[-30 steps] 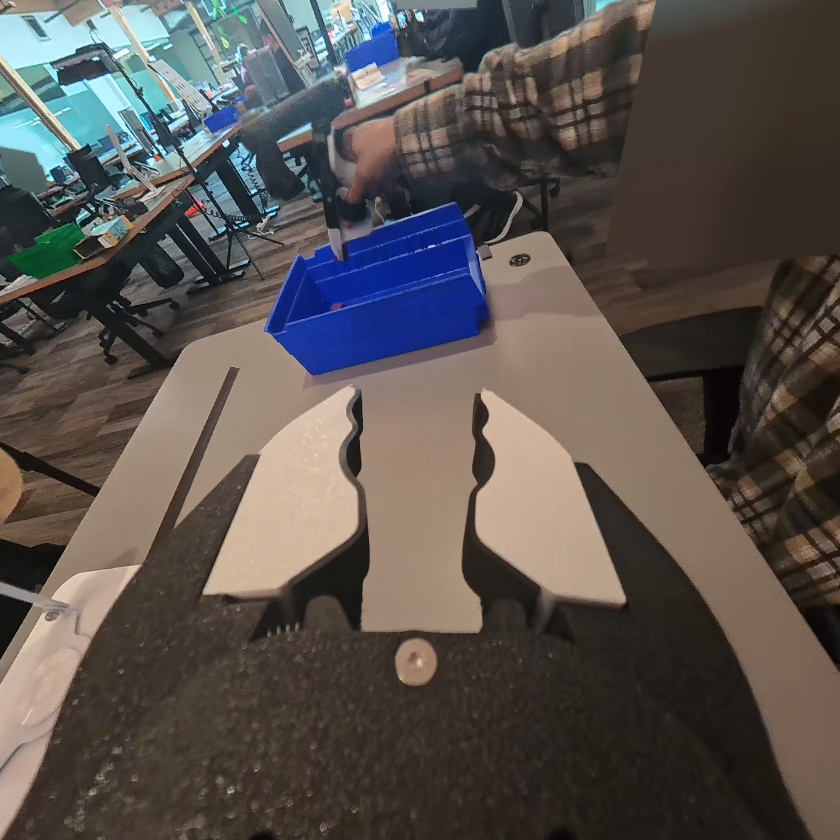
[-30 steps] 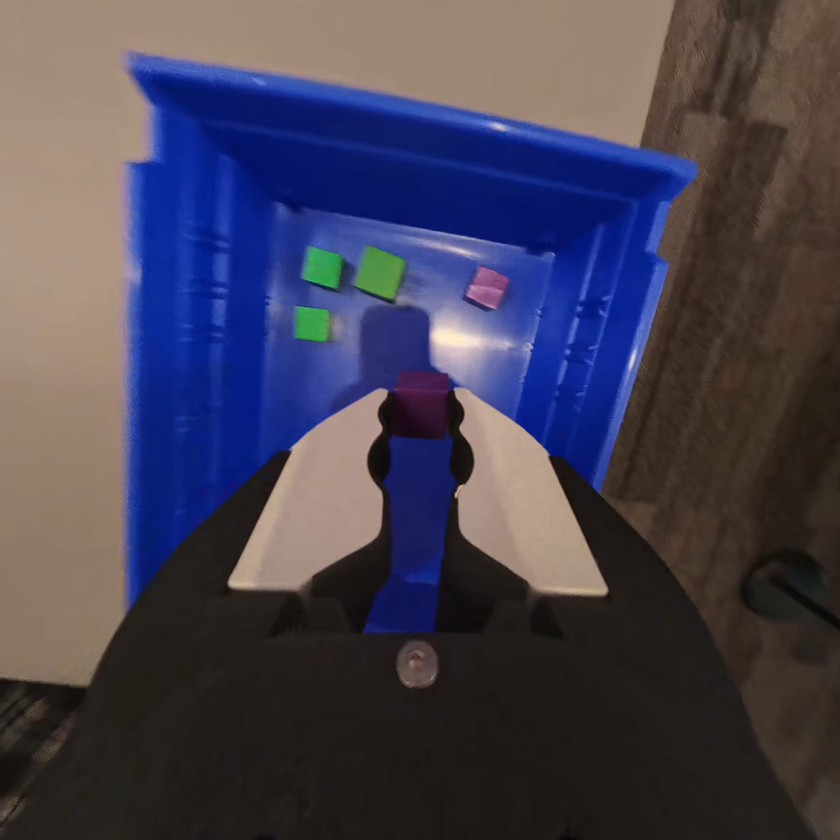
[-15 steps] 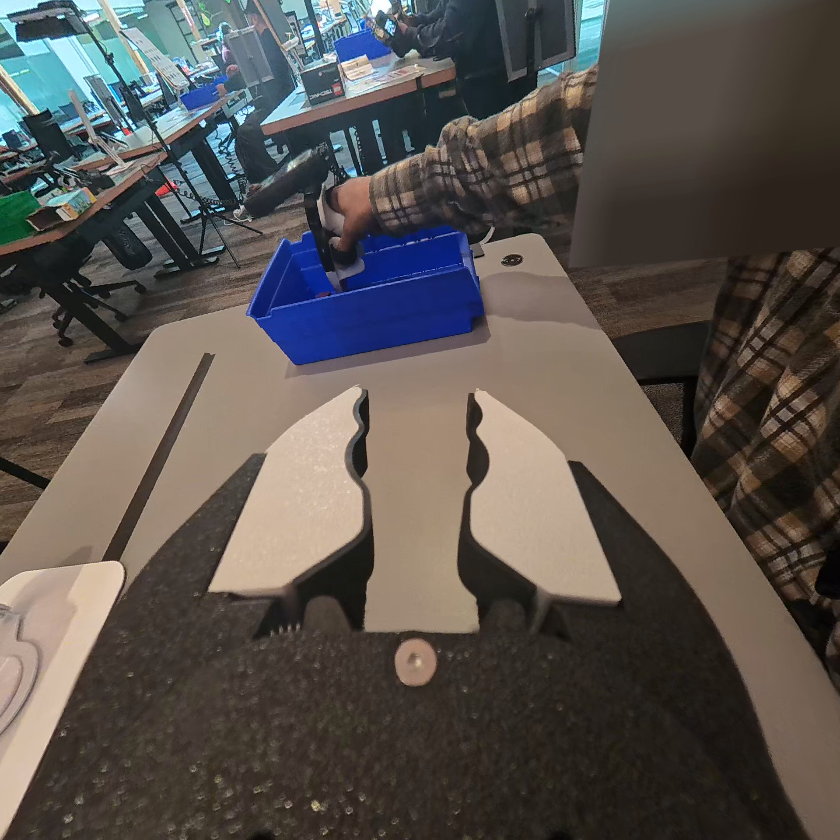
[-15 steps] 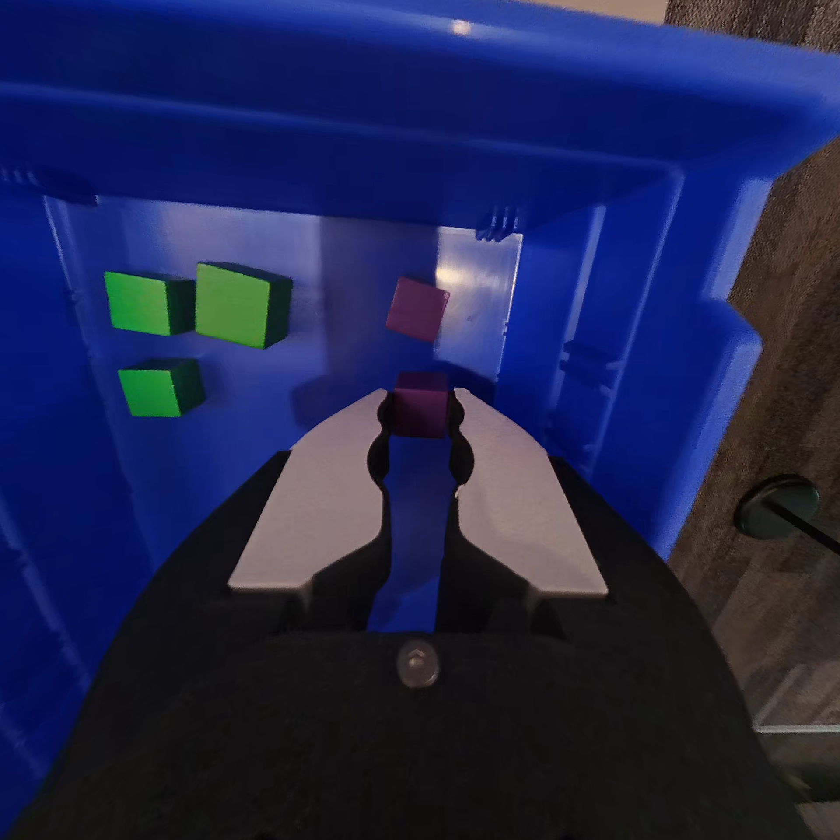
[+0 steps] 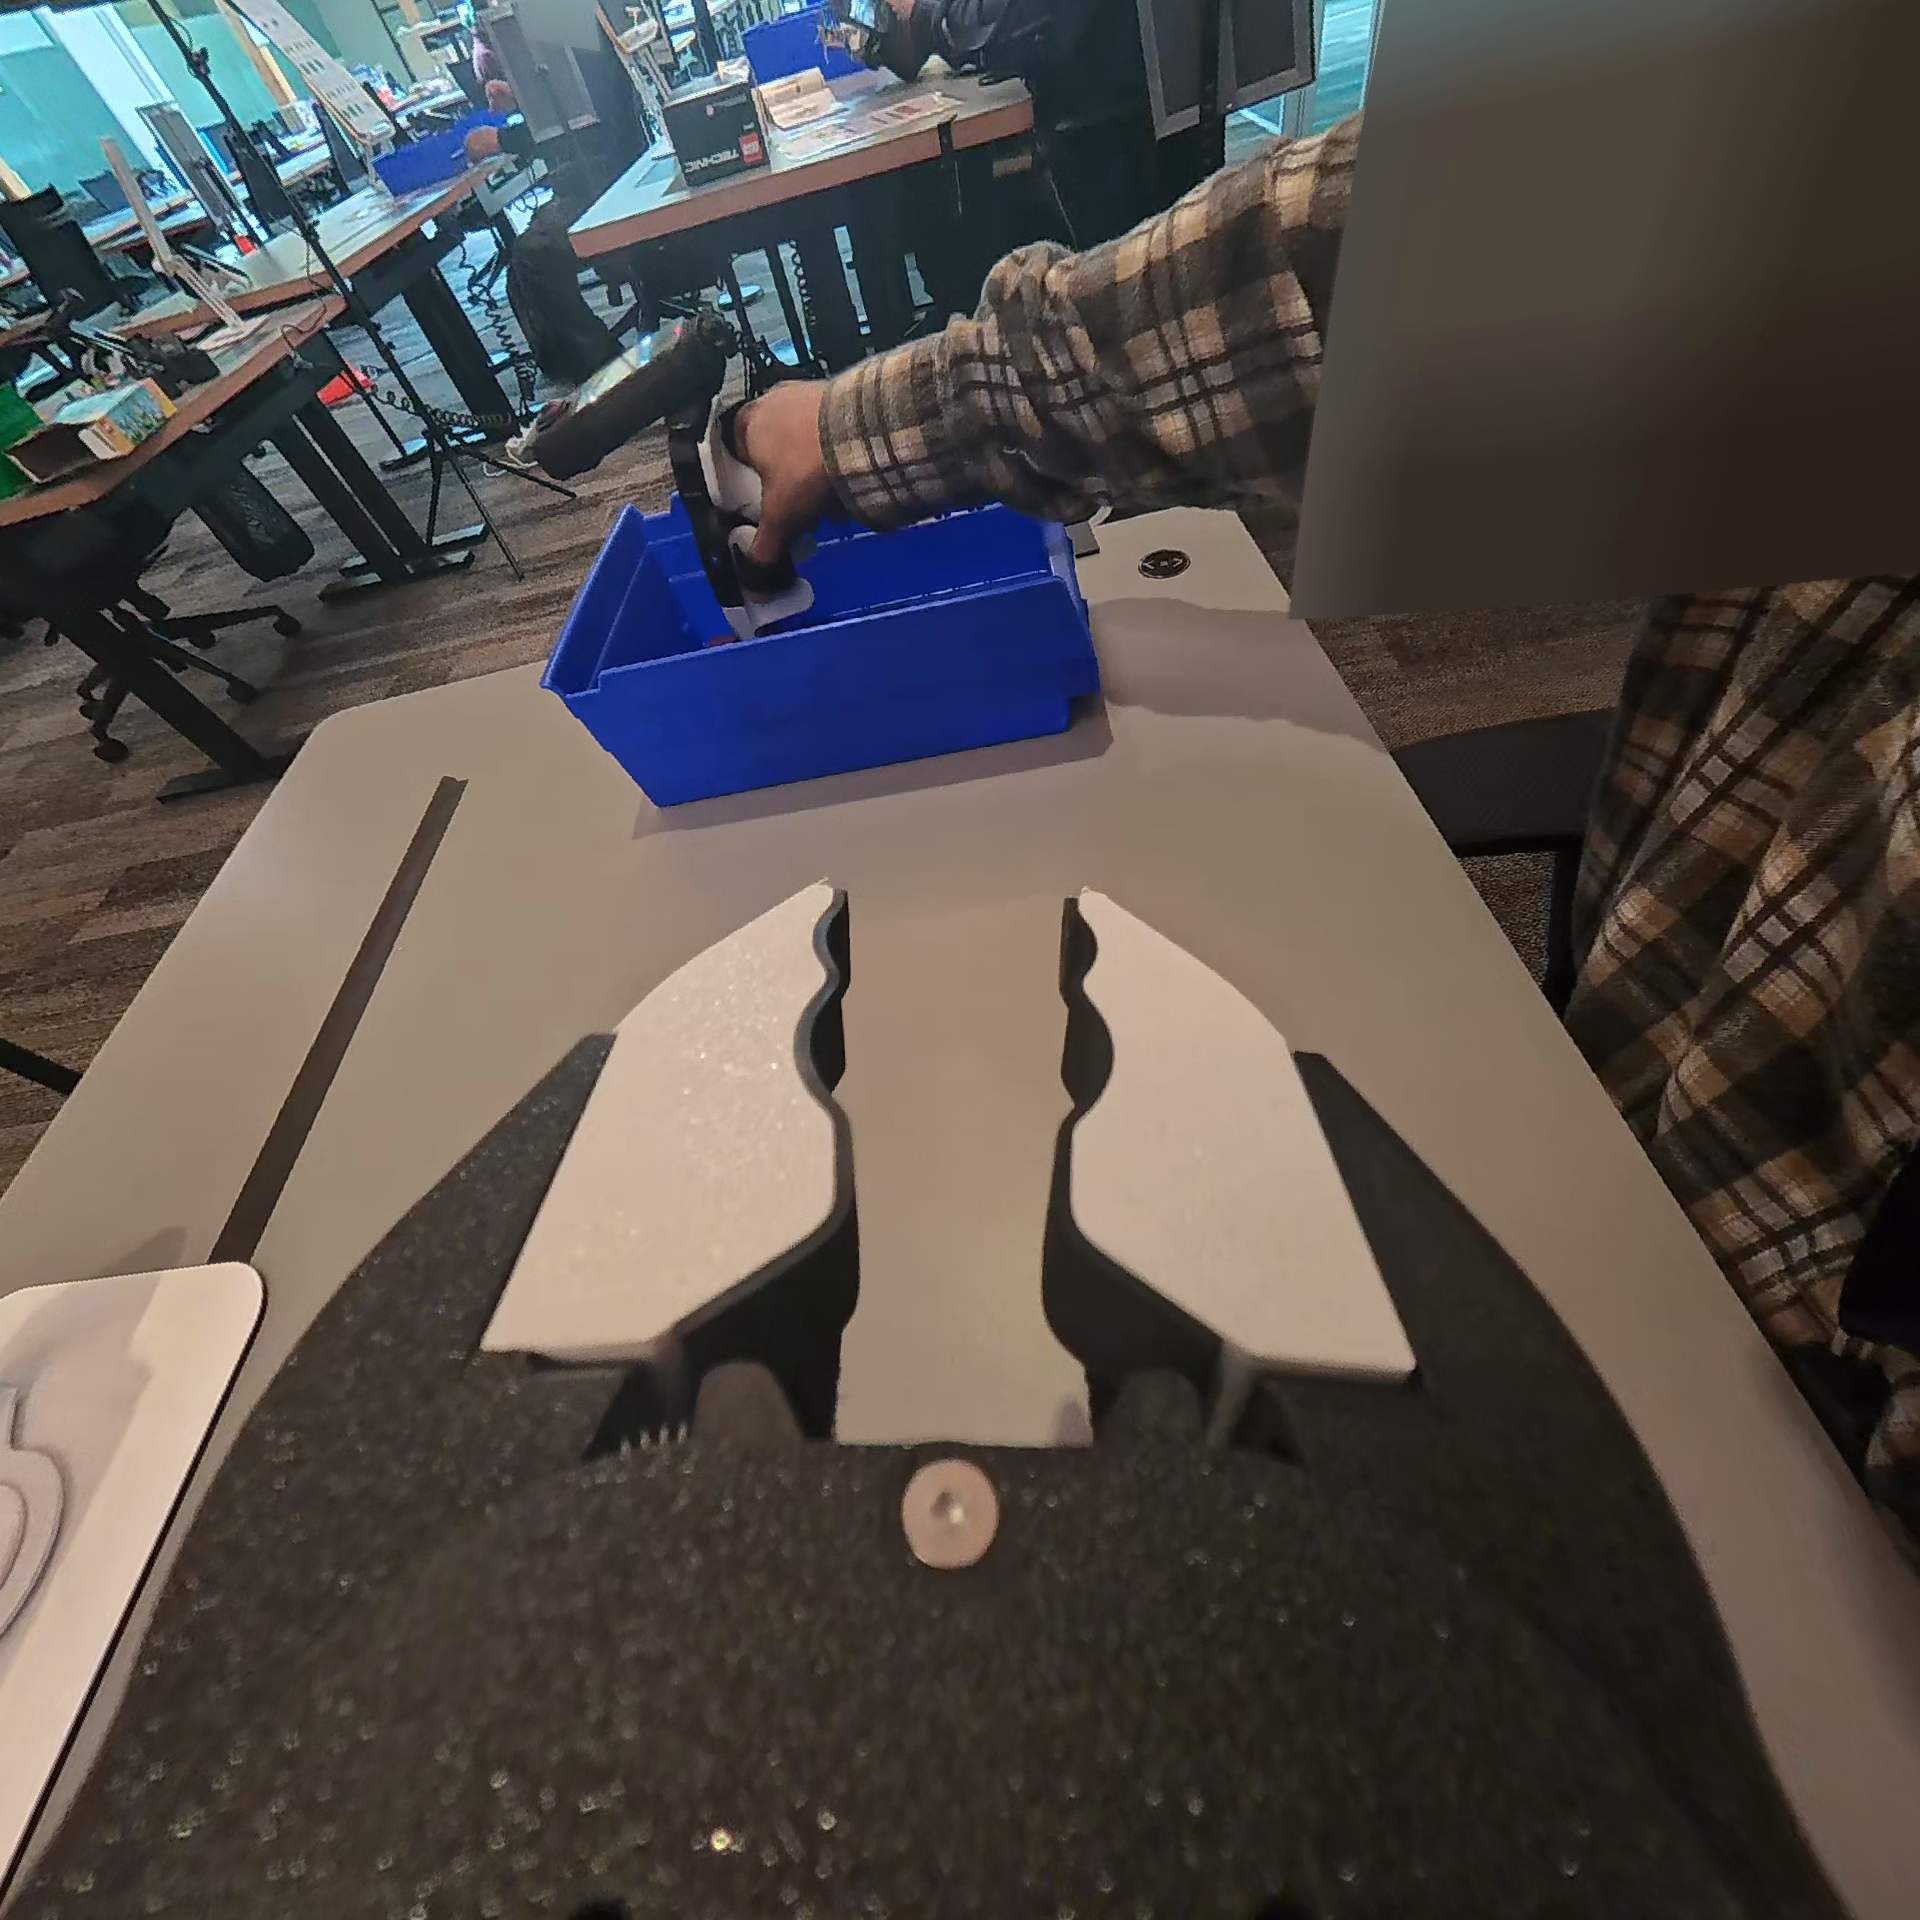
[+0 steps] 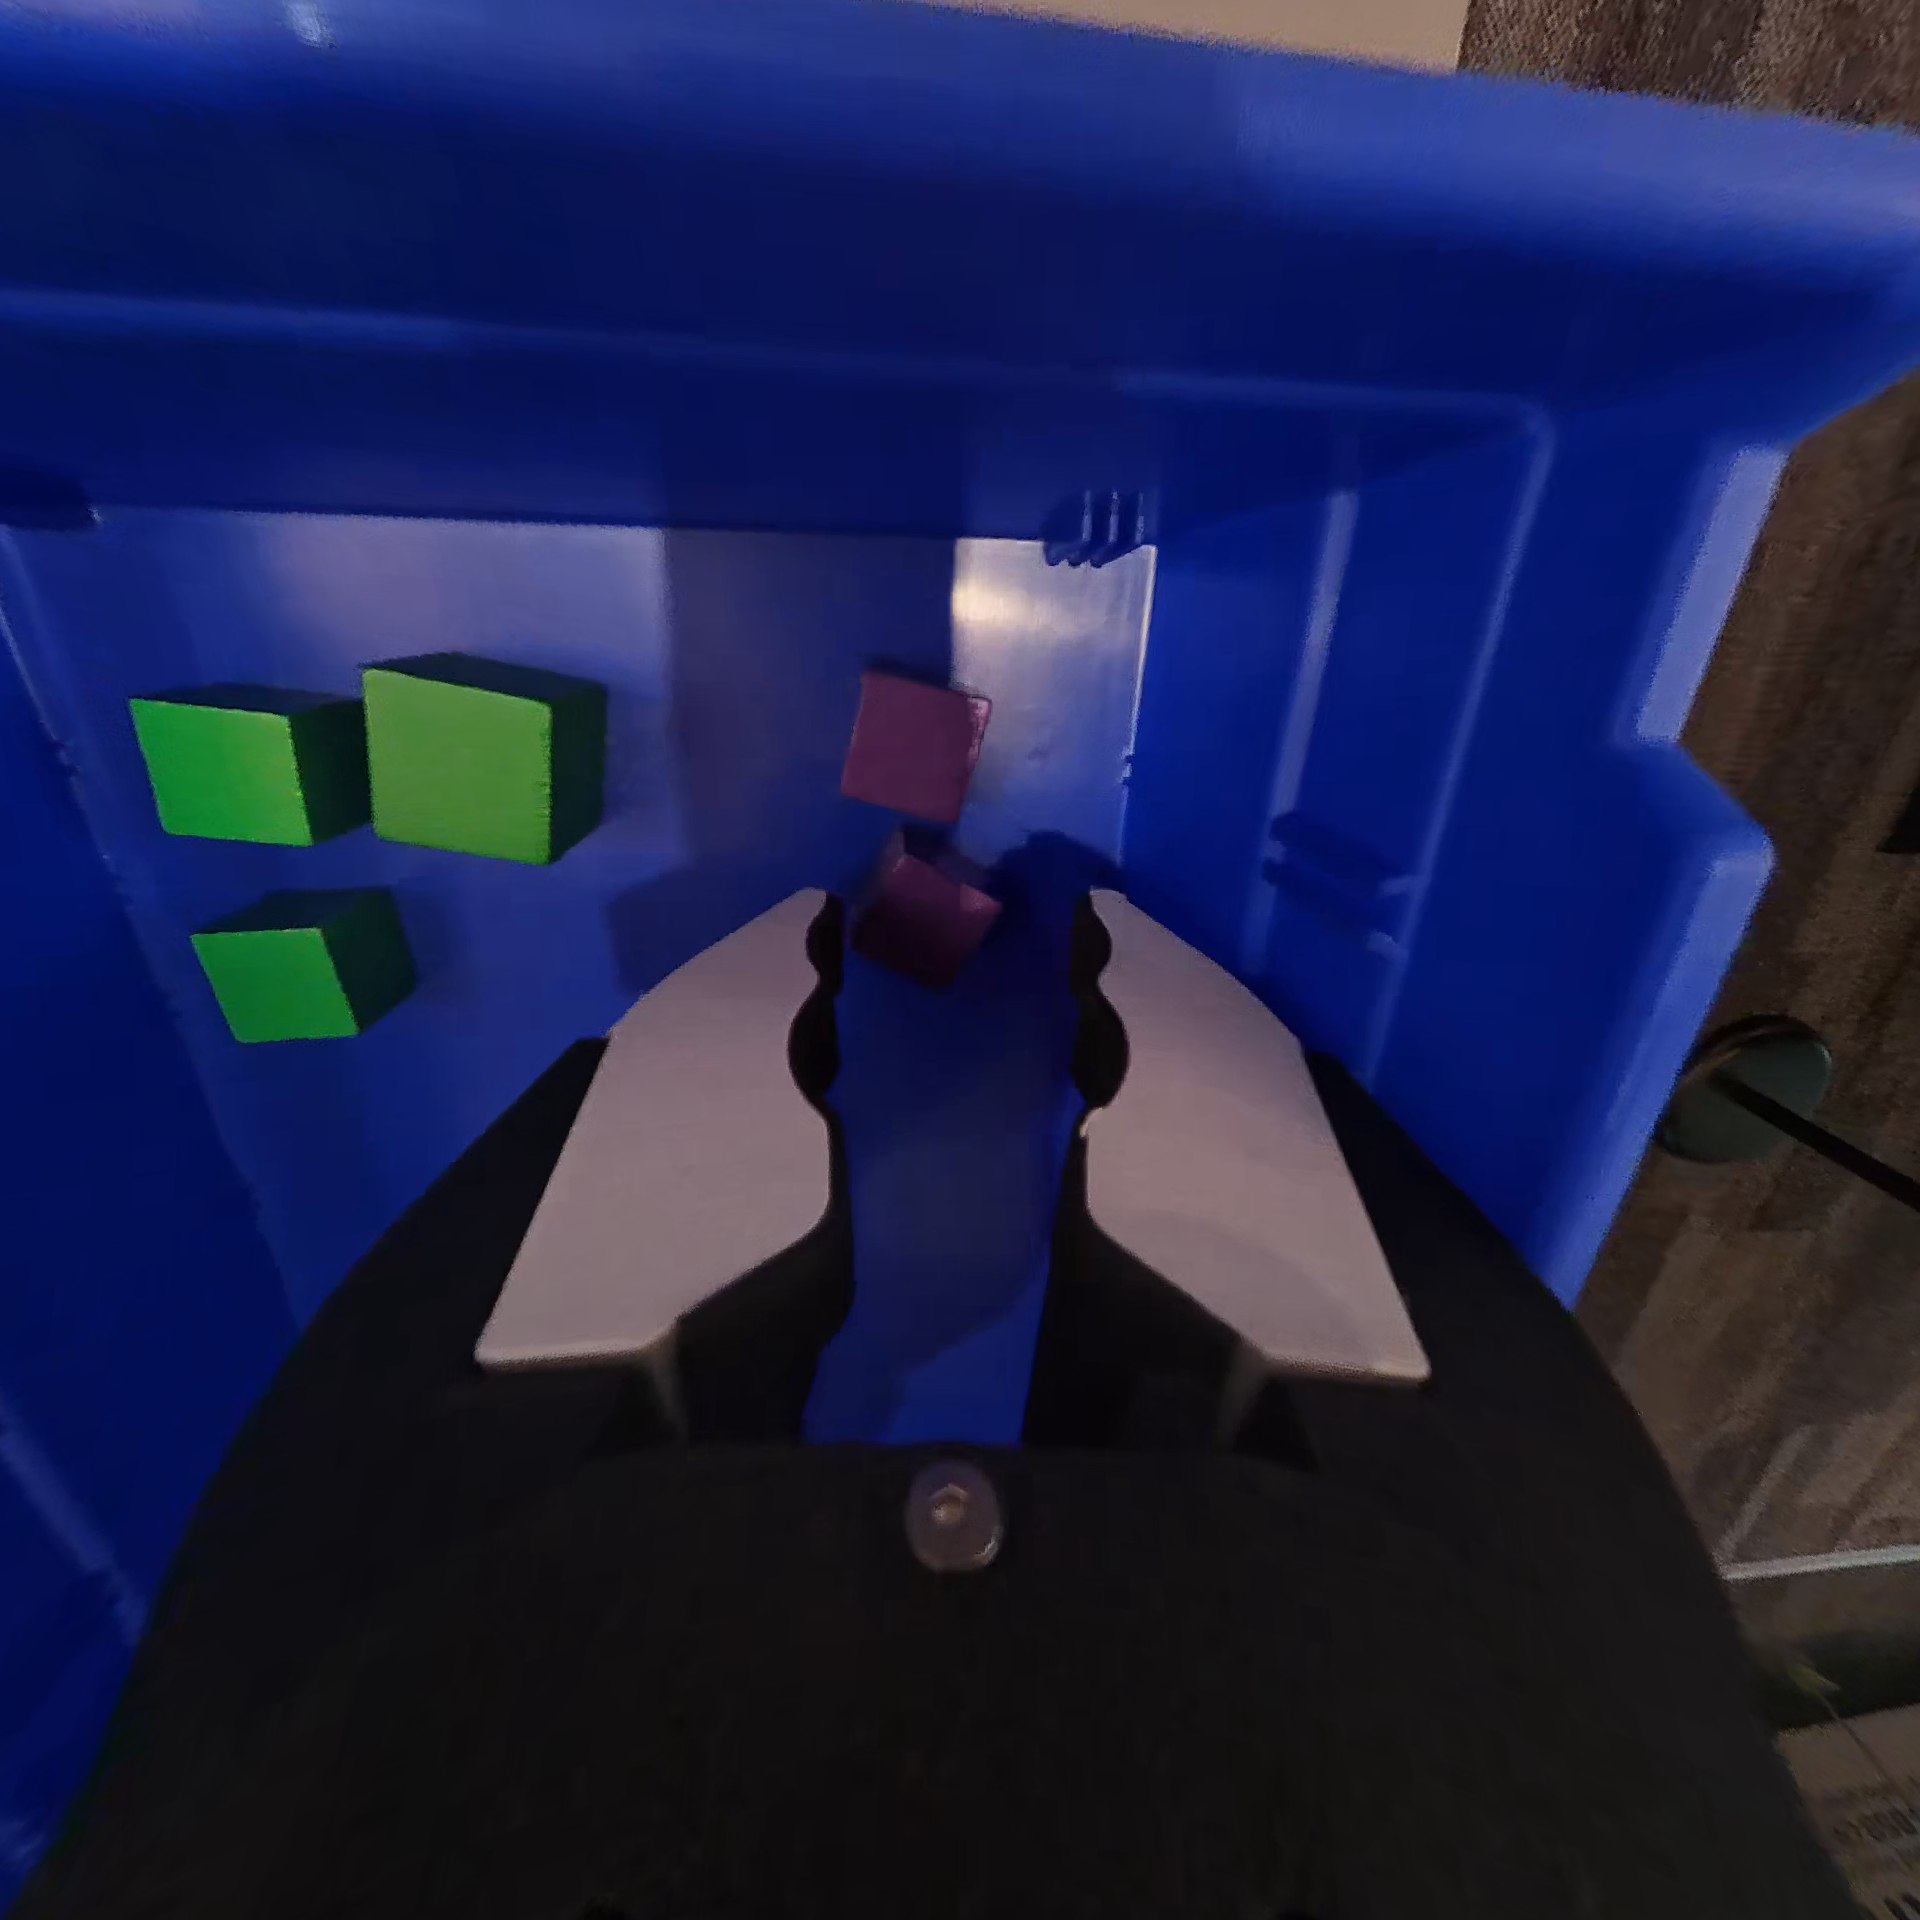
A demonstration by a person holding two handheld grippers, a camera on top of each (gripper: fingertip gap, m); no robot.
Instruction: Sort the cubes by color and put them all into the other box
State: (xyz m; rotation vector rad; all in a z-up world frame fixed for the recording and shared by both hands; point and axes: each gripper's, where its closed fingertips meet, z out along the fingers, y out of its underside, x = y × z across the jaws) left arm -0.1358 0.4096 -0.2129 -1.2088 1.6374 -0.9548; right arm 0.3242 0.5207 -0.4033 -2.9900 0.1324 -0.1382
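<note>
My right gripper (image 6: 951, 914) is open inside the blue box (image 6: 935, 208). A purple cube (image 6: 925, 920) sits tilted and loose between its fingertips, free of the right pad. A second purple cube (image 6: 912, 746) lies just beyond it. Three green cubes (image 6: 473, 764) (image 6: 234, 764) (image 6: 291, 971) lie at the box's left. My left gripper (image 5: 954, 909) is open and empty over the grey table (image 5: 1195, 831), short of the blue box (image 5: 852, 686). The left wrist view shows the right gripper (image 5: 764, 603) reaching down into that box.
A person's plaid sleeve (image 5: 1091, 384) reaches over the table, and more plaid (image 5: 1766, 883) is at the right edge. A white flat object (image 5: 94, 1455) lies at the table's near left. A dark slot (image 5: 343, 1018) runs along the left side. Desks and chairs stand beyond.
My right gripper went down into the blue box with the purple cube and opened; the cube left the grasp and tipped over beside the other purple cube. My left gripper's jaws narrowed slightly.
</note>
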